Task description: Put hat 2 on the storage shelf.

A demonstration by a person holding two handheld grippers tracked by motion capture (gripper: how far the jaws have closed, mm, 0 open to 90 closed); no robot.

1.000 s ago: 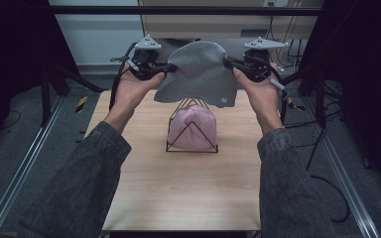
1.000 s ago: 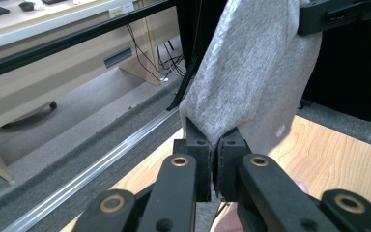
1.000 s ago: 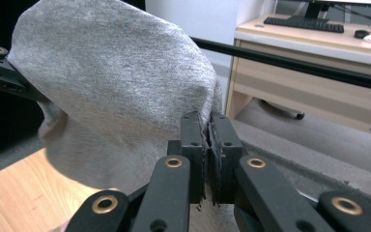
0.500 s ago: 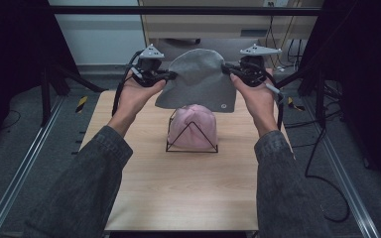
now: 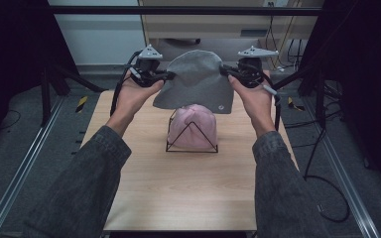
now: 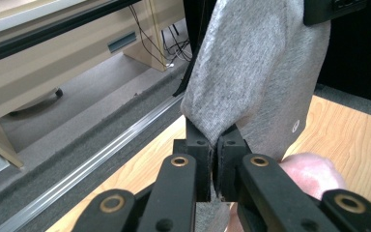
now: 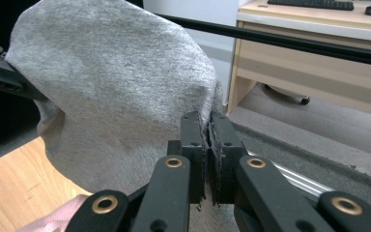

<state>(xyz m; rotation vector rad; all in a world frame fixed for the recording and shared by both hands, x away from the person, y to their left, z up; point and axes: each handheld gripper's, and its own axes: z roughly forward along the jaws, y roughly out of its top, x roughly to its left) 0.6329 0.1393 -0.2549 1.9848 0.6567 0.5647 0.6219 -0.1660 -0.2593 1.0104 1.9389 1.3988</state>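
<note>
Above the wooden table (image 5: 188, 188), grey beanie (image 5: 196, 82) stretched between left gripper (image 5: 166, 76) and right gripper (image 5: 225, 72), both clamped tight on its opposite edges; beneath it, black wire stand (image 5: 192, 147) holding pink beanie (image 5: 194, 126); beyond, grey carpet (image 6: 92, 121) and pale desk (image 7: 314, 38)

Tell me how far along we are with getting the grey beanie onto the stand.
Done: a pink hat already sits on the black wire stand. In hand: the grey beanie hangs stretched between the left gripper and right gripper, both shut on its edges, above and behind the stand. Left: likely lowering it over the stand and letting go.
</note>
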